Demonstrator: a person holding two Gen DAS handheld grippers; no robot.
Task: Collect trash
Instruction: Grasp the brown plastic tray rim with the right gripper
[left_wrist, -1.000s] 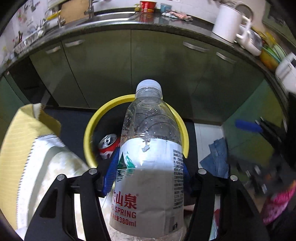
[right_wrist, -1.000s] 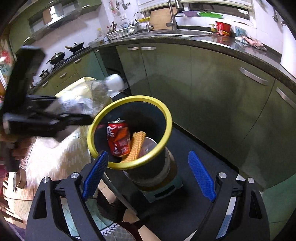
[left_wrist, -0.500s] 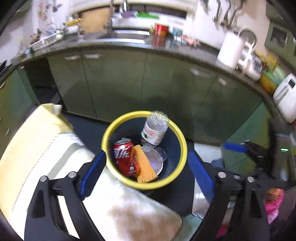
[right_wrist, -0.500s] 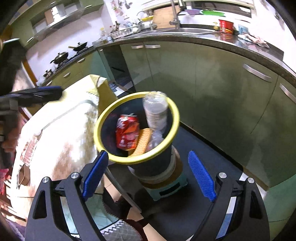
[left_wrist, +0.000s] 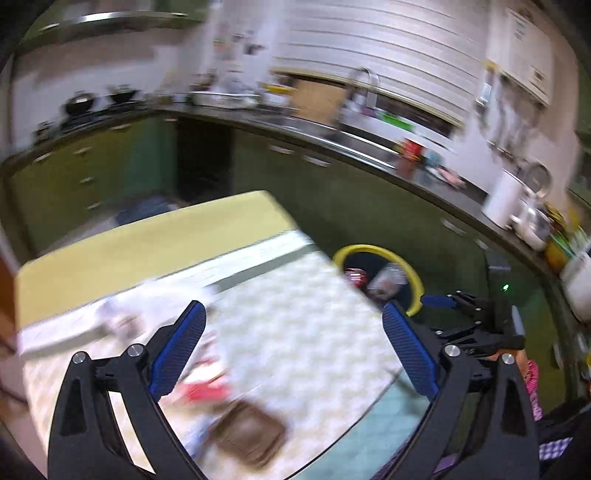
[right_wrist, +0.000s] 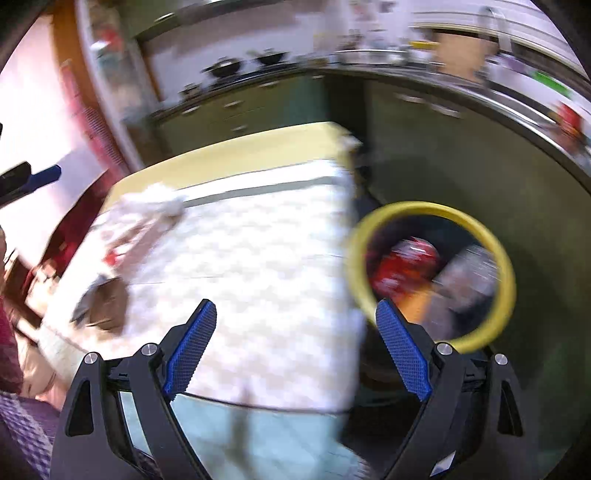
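Both frames are motion-blurred. The left tongs (left_wrist: 291, 345) tilt downward over the cloth-covered counter (left_wrist: 303, 332), their blue pads spread wide and opening, with nothing between them. The right tongs (right_wrist: 295, 345) also point down at the counter's edge, jaws standing wide apart and empty. Beside the counter, lower down, sits the yellow-rimmed trash bin (right_wrist: 508, 280), holding a red can (right_wrist: 406, 264) and a clear plastic bottle (right_wrist: 465, 273). On the counter lie blurred scraps: a brown flat piece (left_wrist: 249, 437) and a red-and-white wrapper (left_wrist: 207, 387), too smeared to identify. In the left view the right tongs appear beyond the bin.
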